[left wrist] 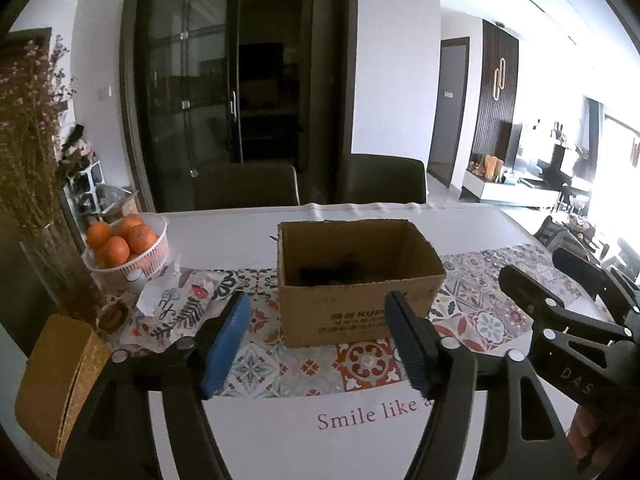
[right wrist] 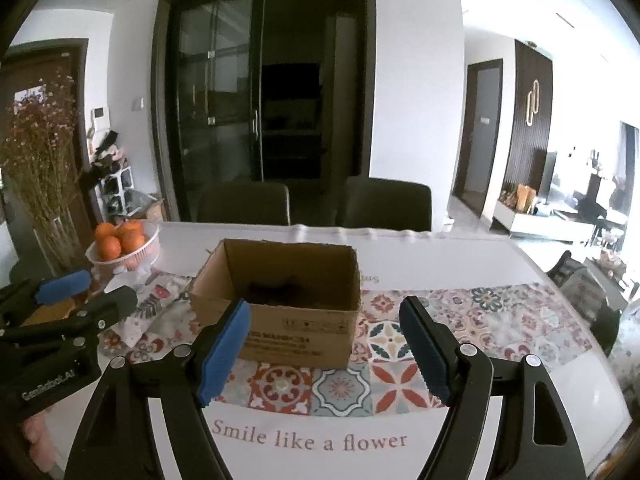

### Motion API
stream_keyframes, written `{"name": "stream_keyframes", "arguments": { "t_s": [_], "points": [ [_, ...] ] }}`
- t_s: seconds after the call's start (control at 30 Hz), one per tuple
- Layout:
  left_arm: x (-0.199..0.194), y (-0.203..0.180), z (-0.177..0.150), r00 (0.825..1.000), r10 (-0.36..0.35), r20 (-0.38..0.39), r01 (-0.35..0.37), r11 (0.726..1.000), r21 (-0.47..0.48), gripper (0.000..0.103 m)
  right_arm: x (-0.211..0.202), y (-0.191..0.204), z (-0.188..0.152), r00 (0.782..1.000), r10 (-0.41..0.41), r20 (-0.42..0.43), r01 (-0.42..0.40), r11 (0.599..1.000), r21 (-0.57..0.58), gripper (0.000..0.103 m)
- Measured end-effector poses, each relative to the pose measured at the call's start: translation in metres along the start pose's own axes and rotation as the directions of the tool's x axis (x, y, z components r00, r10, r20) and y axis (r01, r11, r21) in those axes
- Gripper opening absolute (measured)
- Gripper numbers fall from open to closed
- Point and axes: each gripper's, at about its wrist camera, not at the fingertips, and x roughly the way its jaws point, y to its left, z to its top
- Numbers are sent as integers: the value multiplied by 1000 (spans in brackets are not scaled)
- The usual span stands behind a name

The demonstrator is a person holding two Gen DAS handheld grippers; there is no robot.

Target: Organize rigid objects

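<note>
Left claw [left wrist: 320, 344]: jaws apart, nothing betw. blue pads [left wrist: 224, 344], gripping nothing, hovering over tabletop [left wrist: 240, 236]. Right claw [right wrist: 326, 350]: likewise parted w/ bare gap, empty, blue pads [right wrist: 224, 348] facing each other. Seen from left wrist cam, right claw off to the right, lower edge; seen from right wrist cam, left claw [right wrist: 84, 292] off to the left, jaws apart.

Straight ahead of both claws, just beyond fingertips: open cardboard box [left wrist: 352, 304] standing upright on patterned table runner [left wrist: 480, 312], flaps off or folded, dark items [right wrist: 276, 292] lying on box floor, too dim to ID. Under and nearer than claws: white cloth w/ printed words "Smile like a flower" [right wrist: 310, 438].

Left of left claw: cork-textured block [left wrist: 60, 380] near tabletop edge, crumpled tissue [left wrist: 152, 296] beyond, then white basket [left wrist: 148, 264] of oranges [left wrist: 116, 244], glass vase [left wrist: 60, 276] w/ dried flowers beside basket.

Far side of tabletop, beyond box: two dark chairs [right wrist: 388, 204], then dark glass doors [right wrist: 216, 92].
</note>
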Motion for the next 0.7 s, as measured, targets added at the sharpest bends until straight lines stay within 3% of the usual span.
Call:
{"name": "stream_keyframes", "arguments": {
  "t_s": [0.1,0.23,0.7],
  "points": [
    [-6,-1,-5,1000,18,20,-18,1000,-1,89,-5,0,-5,1000,1,3,-1,1000,12,78],
    [-14,-3,-12,996,73,53,-74,997,9,99,-7,-1,-11,1000,3,-2,-3,1000,28,78],
    [-30,-5,-37,991,114,71,-114,993,-1,103,-24,-5,-32,1000,-4,-2,4,1000,25,83]
  ]
}}
